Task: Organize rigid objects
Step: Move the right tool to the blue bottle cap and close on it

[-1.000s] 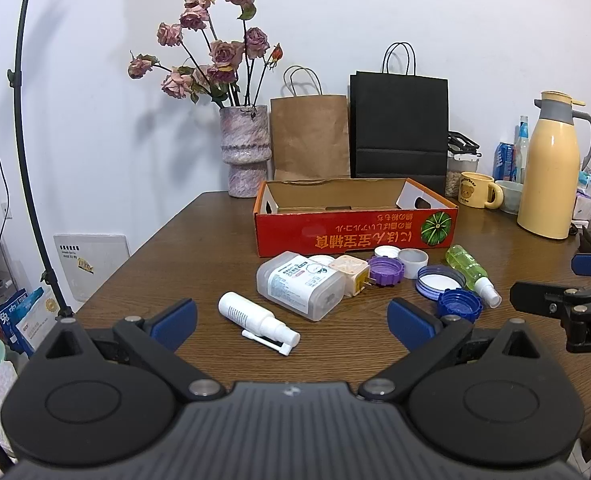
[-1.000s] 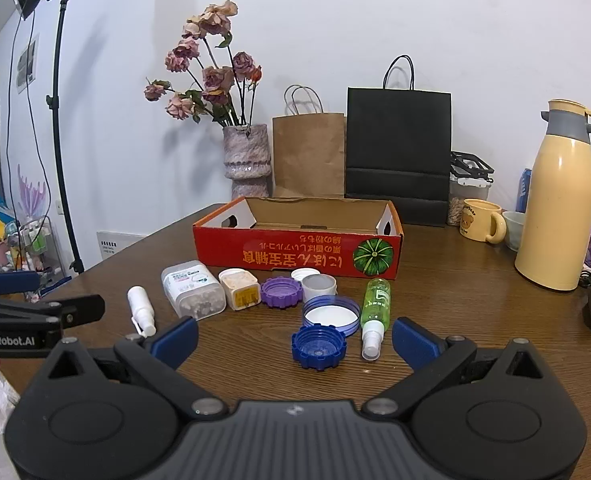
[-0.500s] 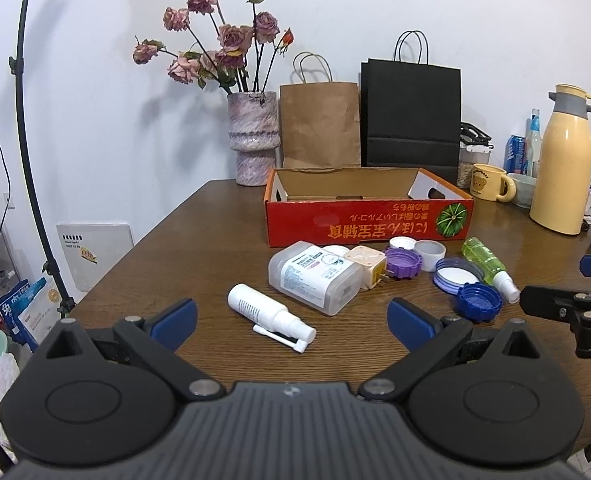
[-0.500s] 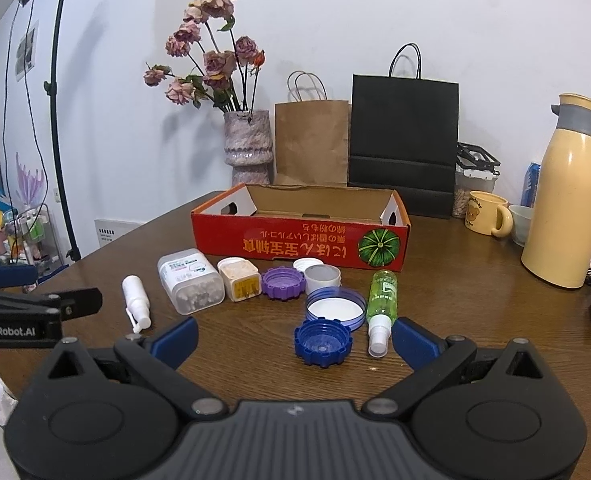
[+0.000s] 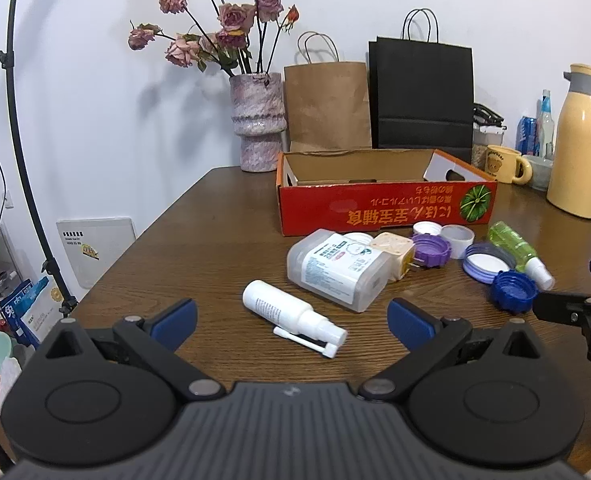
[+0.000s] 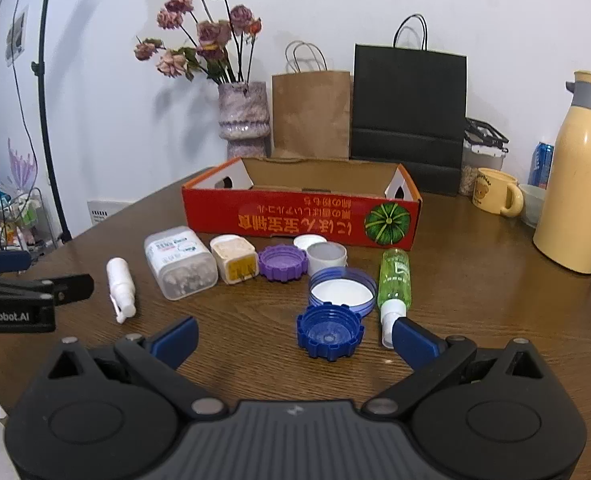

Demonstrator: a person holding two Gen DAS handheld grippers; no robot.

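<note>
**Both grippers wide open, nothing picked up**

Brown wooden table (image 5: pixel 199 248) w/ a red cardboard tray box (image 6: pixel 301 216) at the back, open top. Left gripper (image 5: pixel 291 316) has its blue-tipped fingers (image 5: pixel 174 318) spread wide, holding nothing, hovering just short of the white plastic spray bottle (image 5: pixel 291 314), which lies on its side, long axis diagonal, nozzle toward the cam and right. Right gripper (image 6: pixel 295 334) same deal: fingers (image 6: pixel 415 342) far apart, empty, w/ the dark blue ridged cap (image 6: pixel 329 336) sitting btwn them, open side up. Right finger looks to overlap the nozzle of the green clear spray bottle (image 6: pixel 394 280); can't tell if touching. That one lies flat, nozzle toward the cam. Clear rectangular container w/ white label (image 5: pixel 337 270) lies on its side next to the white bottle.
</note>
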